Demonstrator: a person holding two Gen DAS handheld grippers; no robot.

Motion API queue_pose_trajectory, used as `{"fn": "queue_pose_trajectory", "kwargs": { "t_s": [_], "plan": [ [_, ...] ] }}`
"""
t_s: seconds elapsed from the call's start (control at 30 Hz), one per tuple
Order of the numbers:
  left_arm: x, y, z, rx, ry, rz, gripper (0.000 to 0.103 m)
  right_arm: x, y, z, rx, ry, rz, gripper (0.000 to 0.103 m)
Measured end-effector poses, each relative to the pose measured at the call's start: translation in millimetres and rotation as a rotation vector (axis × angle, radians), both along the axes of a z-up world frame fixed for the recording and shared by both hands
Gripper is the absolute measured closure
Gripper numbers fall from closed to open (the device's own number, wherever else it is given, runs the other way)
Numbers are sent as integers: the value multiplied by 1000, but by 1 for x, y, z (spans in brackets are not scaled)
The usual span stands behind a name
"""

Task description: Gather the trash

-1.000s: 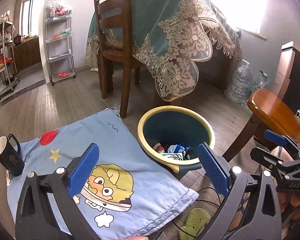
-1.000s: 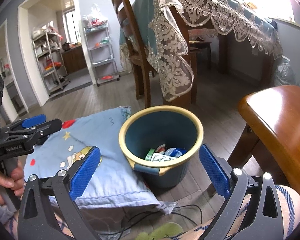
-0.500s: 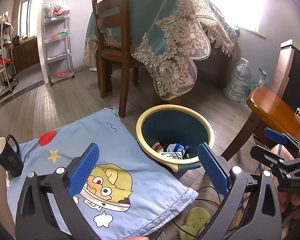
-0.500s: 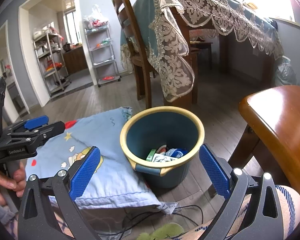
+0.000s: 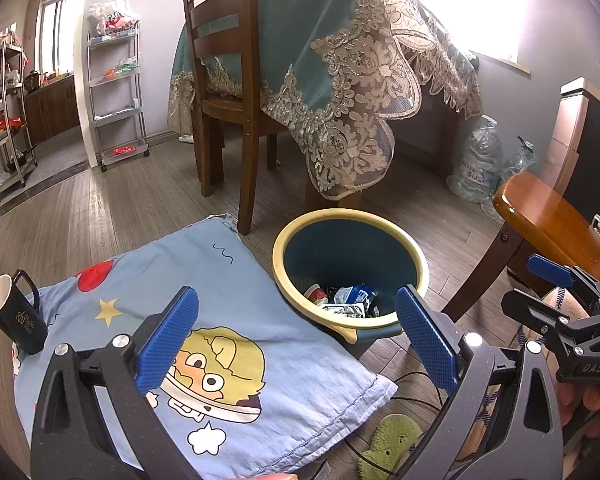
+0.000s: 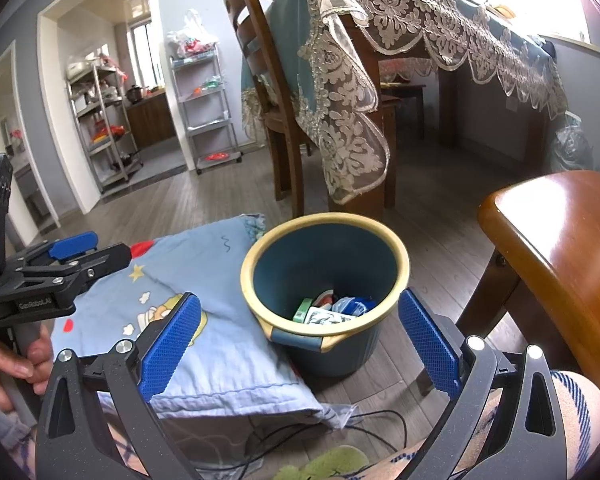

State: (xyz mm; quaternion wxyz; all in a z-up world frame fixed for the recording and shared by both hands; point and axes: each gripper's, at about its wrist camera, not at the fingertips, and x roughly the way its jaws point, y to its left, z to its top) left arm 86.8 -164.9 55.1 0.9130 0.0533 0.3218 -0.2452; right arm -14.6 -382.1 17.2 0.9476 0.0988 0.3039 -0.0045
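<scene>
A blue bin with a yellow rim (image 5: 418,258) (image 6: 252,264) stands on the wood floor, with several crumpled wrappers (image 5: 346,300) (image 6: 328,310) at its bottom. My left gripper (image 5: 298,336) is open and empty, held above the cartoon-print cloth (image 5: 148,280) beside the bin. My right gripper (image 6: 300,340) is open and empty, just in front of the bin. Each gripper also shows in the other's view: the right one (image 5: 556,300) and the left one (image 6: 64,264).
A black mug (image 5: 16,312) stands on the cloth's left edge. A dining table with a lace cloth (image 5: 340,60) and a wooden chair (image 5: 224,92) stand behind the bin. A wooden seat (image 6: 560,248) is at right. Cables and a green plush slipper (image 5: 388,444) lie on the floor.
Both grippers stay open and nearly still. The views have shifted only slightly.
</scene>
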Motion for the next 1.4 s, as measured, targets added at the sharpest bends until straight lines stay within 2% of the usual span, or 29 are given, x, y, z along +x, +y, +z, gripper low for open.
{"fn": "queue_pose_trajectory", "kwargs": {
  "t_s": [1.4],
  "plan": [
    [-2, 0, -4, 6, 8, -17, 6, 0, 0, -1, 1, 1, 0, 5]
  ]
}}
